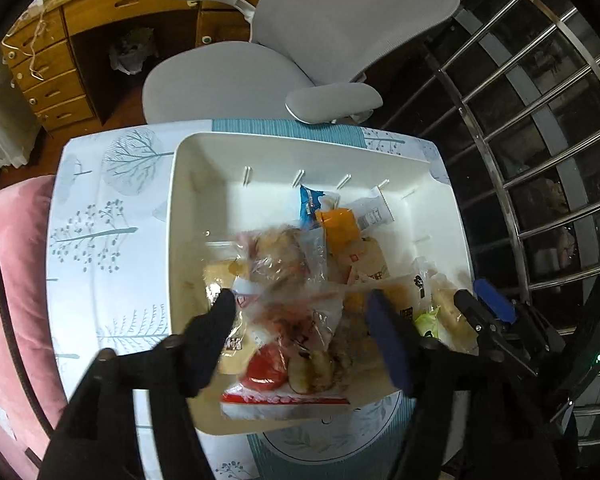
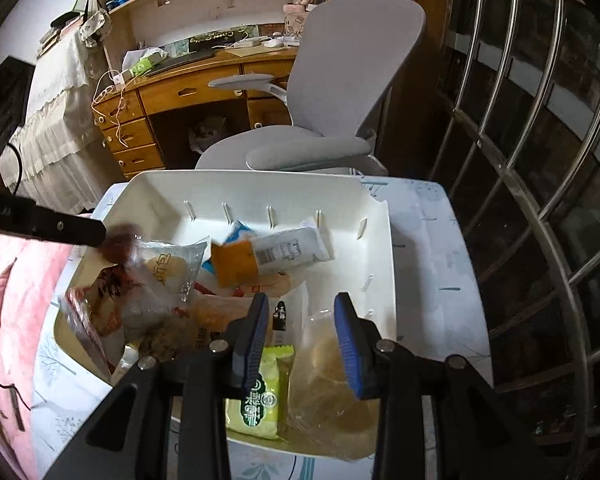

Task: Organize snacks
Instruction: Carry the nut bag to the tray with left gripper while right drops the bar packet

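A: Starting nearest us, we are holding the left gripper wide over the near end of the bin. Its jaws are standing apart, and the clear bag of pastries is sitting between them, blurred. We cannot tell whether the pads are touching it, so we are calling it loose.

B: And we are holding the right gripper narrower, its blue pads a modest gap apart with nothing pinched. Straight below it the green pack and a clear bread bag are lying in the bin's near corner.

A: That is probably why we are pointing it steeply down there: those two are lying flat, so we are reaching them only from above.

B: Just ahead of both tools the snacks are piling up in a heap rather than rows. Beyond the left tips an orange packet is leaning on a blue one, with a white wrapper beside it.

A: We are judging the sorting as barely begun. The slots along the far wall look made for dividers, and none is fitted.

B: Farther on, the bin is resting on the patterned tablecloth, and past that a grey chair is standing before the wooden desk.
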Tool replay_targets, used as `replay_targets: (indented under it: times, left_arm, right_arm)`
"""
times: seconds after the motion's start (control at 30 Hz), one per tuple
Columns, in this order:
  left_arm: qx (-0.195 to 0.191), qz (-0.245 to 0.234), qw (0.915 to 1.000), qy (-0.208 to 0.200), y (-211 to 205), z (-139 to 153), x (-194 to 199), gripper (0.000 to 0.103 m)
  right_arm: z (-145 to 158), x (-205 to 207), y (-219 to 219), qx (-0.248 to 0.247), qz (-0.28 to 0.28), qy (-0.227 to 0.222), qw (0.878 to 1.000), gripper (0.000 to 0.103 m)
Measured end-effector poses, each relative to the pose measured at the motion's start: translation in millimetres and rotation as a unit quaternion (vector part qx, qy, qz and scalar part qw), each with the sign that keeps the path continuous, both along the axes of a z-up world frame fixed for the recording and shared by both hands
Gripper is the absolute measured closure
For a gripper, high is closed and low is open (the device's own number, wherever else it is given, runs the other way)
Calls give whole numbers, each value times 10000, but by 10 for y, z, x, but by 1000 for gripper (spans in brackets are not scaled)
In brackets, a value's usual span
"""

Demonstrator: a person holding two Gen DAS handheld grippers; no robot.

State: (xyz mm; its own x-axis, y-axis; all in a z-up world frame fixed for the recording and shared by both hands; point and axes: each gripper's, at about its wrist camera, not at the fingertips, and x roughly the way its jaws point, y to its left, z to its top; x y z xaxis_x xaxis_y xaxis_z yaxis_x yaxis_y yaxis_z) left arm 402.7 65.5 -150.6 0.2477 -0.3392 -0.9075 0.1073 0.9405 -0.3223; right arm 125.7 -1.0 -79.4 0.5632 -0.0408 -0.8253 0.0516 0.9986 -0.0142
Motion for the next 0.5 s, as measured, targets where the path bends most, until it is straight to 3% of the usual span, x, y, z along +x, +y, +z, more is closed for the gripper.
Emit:
replay_targets:
  times: [0.07, 0.37, 0.5]
  left_arm:
    - [55, 27, 10000, 55, 8, 24, -43, 28]
    - [80, 539, 9985, -71, 202, 234, -581, 23]
    - [106, 626, 9979, -152, 224, 292, -910, 23]
  right_arm:
    - [-1, 22, -5, 77, 35, 79, 9999, 57]
    - [208, -171, 138, 209, 427, -132, 9988, 30]
    - [225, -355, 209, 188, 523, -189, 9983, 28]
